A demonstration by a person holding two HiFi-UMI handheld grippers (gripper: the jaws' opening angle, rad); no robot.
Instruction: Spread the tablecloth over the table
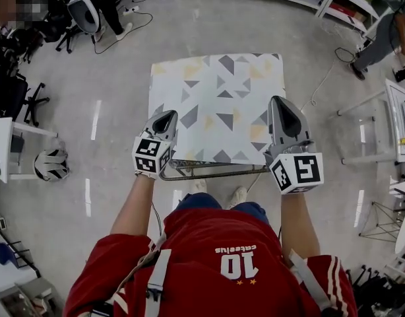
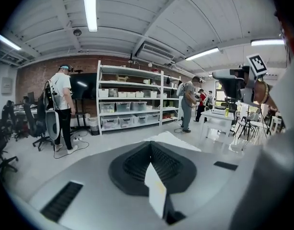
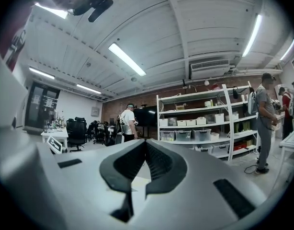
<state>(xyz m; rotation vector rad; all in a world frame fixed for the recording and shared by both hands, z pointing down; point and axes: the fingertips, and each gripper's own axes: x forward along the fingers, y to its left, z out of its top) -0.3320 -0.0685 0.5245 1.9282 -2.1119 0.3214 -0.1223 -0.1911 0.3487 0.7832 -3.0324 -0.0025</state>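
Nearest the person, the left gripper (image 1: 165,119) and right gripper (image 1: 282,105) were each clamped shut on a near corner of the white fabric tablecloth printed with grey and yellow triangles (image 1: 216,101). It stretched away from them over the metal-framed table (image 1: 212,172), whose near rail was bare. In my judgement, the next move is a pull towards the person.
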